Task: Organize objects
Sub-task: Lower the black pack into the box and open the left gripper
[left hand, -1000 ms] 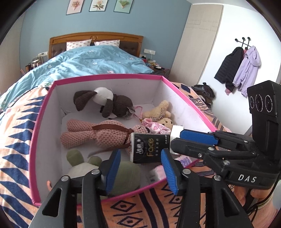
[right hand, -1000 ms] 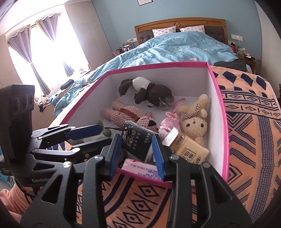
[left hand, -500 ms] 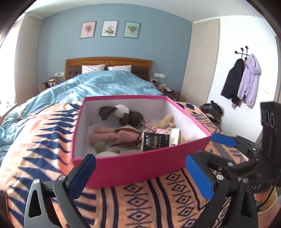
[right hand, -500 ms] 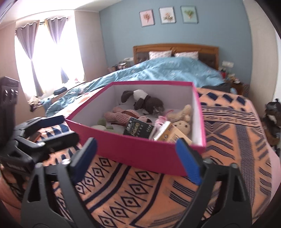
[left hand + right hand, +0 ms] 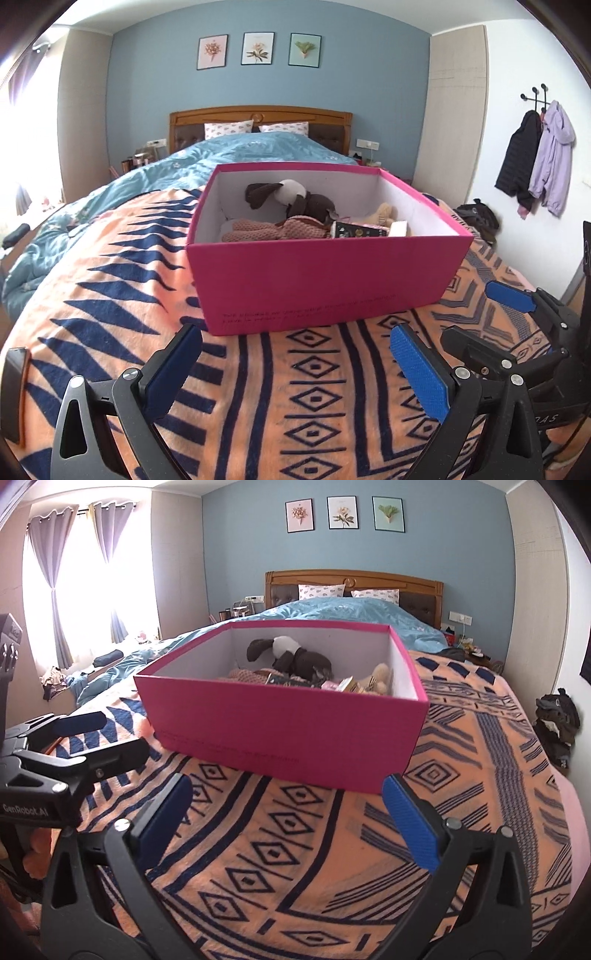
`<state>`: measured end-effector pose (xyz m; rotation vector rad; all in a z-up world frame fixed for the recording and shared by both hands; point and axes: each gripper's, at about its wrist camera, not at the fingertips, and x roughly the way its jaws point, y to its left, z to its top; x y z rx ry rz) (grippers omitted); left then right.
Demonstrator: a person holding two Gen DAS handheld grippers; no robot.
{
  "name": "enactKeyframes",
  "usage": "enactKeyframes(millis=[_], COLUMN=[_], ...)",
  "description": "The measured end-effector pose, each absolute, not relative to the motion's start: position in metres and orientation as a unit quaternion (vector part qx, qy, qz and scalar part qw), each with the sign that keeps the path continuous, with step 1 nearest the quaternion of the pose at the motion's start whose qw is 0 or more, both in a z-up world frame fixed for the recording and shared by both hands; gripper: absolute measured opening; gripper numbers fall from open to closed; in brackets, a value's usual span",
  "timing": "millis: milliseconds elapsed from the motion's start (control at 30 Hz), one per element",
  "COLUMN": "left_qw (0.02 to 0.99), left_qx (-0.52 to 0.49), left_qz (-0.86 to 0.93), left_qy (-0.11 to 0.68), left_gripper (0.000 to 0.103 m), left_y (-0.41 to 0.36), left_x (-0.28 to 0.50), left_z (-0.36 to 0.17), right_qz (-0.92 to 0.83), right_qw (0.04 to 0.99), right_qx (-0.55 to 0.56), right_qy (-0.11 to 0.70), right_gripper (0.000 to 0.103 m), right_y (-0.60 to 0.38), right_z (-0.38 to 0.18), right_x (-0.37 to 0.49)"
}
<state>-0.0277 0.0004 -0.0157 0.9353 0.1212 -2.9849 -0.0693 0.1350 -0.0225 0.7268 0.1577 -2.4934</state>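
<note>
While I am holding both grippers, left point(image 5: 297, 365) and right point(image 5: 288, 818), gaping empty, the open pink cardboard box point(image 5: 325, 280) is sitting just beyond their fingertips.

"GenRobot.AI" is printed on the left tool point(image 5: 77, 738) body.

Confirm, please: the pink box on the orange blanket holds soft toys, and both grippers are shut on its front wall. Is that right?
Not quite. Both grippers are open and clear of the pink box: left gripper in the left wrist view, right gripper in the right wrist view. The rest holds.
</note>
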Motion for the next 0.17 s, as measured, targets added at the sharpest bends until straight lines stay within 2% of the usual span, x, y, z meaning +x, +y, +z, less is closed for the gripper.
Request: enactKeyframes(millis=[167], left_qw=[0.014], left_qx=[0.297], left_qz=[-0.954], left_qy=[0.045], left_gripper=[0.103], left_y=[-0.0034], left_x=[-0.0222], left_z=[-0.0199], right_qz=[-0.926], right_qw=[0.264], right_qx=[0.267], right_qy=[0.044], right_gripper=[0.103], right_y=[0.1373], right_z=[-0.0243], right_x=[-0.066])
